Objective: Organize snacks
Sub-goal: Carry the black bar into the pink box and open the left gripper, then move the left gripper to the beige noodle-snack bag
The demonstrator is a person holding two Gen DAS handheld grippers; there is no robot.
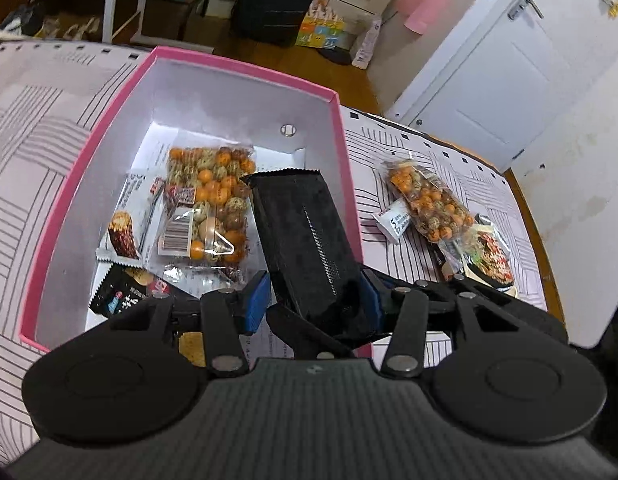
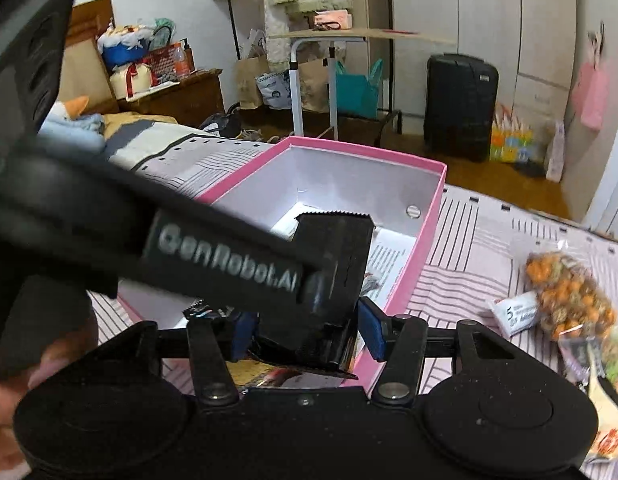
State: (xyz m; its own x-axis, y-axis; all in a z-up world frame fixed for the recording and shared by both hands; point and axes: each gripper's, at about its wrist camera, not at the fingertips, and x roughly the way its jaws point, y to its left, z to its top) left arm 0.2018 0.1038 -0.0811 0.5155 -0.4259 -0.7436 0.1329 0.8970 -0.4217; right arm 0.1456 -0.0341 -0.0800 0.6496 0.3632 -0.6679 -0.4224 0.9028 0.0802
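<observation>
Only the left wrist view looks into the pink box [image 1: 333,98], where nut bags [image 1: 207,200] lie. The left tool [image 1: 315,300] clamps a matte black packet [image 1: 305,232], serrated at its top edge, above the box. The right tool [image 2: 307,334] stands slack around its lower end, pads clear.

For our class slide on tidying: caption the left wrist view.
Left gripper lowers a long black foil snack packet into the pink-rimmed white cardboard box.

long black foil snack packet [image 1: 309,236] with crimped ends, tilted up over the open pink cardboard box [image 1: 89,152]; clear bag of orange-and-green coated nuts [image 1: 207,208] lies inside.
</observation>
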